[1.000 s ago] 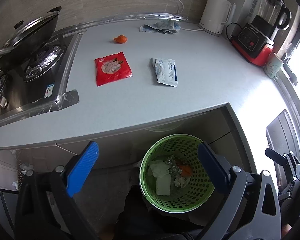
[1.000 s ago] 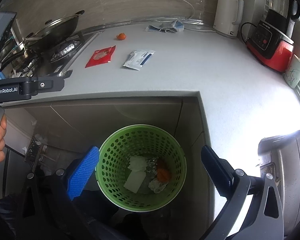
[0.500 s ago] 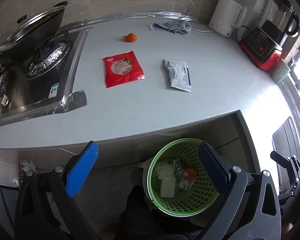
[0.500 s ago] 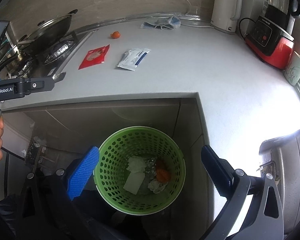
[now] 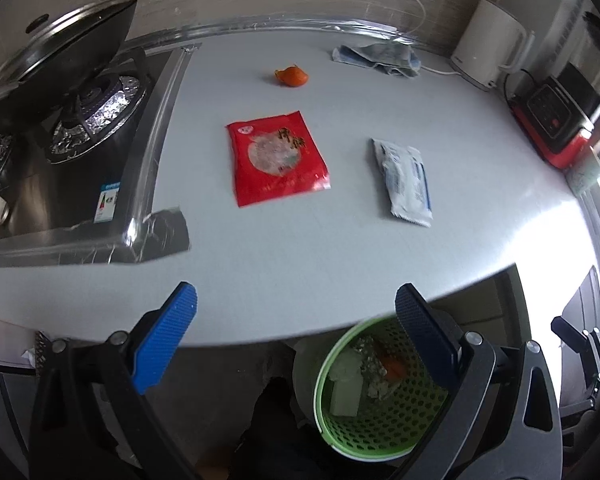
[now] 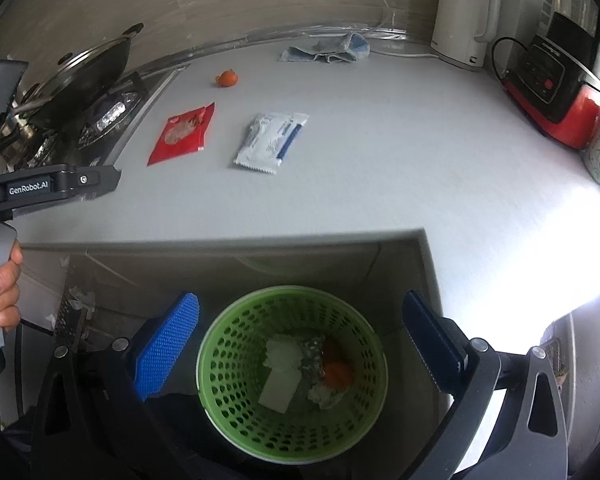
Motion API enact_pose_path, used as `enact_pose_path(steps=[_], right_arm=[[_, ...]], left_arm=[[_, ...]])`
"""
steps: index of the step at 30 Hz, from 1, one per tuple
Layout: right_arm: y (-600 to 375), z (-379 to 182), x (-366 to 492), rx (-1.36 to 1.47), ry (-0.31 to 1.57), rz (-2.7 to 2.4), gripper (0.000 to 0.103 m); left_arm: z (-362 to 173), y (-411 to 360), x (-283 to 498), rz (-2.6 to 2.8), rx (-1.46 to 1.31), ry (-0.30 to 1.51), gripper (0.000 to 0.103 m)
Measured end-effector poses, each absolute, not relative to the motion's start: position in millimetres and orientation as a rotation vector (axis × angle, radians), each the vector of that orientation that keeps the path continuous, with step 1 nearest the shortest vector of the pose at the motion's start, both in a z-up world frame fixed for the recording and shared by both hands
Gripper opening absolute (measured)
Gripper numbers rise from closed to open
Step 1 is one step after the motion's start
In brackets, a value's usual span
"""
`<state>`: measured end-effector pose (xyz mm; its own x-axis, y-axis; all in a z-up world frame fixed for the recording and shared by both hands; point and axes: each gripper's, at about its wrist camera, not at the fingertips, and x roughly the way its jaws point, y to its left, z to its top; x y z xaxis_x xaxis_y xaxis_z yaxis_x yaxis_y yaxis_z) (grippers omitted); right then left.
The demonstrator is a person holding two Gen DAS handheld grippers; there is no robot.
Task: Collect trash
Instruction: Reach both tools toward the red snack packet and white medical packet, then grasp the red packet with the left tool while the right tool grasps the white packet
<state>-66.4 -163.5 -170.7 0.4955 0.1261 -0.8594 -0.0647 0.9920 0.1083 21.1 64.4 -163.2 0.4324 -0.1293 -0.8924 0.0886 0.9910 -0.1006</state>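
A red packet (image 5: 278, 157) (image 6: 182, 134), a white and blue packet (image 5: 406, 181) (image 6: 272, 139) and an orange peel (image 5: 291, 76) (image 6: 226, 78) lie on the grey countertop (image 5: 340, 248). A green mesh bin (image 5: 380, 420) (image 6: 236, 408) stands on the floor below the counter edge and holds several scraps. My left gripper (image 5: 296, 304) is open and empty over the counter's front edge, short of the red packet. My right gripper (image 6: 300, 308) is open and empty above the bin.
A stove with a lidded pan (image 5: 60, 64) is at the left. A cloth (image 5: 376, 56), a white kettle (image 5: 486, 42), a red-based blender (image 5: 556, 112) and a cup (image 5: 586, 170) stand along the back and right. The left gripper's body (image 6: 40, 188) shows in the right wrist view.
My left gripper has moved forward and up, from over the bin to over the counter's edge. My right gripper has stayed above the bin, shifting slightly.
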Motion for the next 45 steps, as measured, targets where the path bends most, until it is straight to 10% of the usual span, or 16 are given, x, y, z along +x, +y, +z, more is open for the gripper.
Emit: enact_pose_path(steps=[45], right_arm=[[-122,-235,145,0.167,1.090,-0.013,0.101]], left_arm=[[-242,56,204,0.034,-0.099,1.203,0.095]])
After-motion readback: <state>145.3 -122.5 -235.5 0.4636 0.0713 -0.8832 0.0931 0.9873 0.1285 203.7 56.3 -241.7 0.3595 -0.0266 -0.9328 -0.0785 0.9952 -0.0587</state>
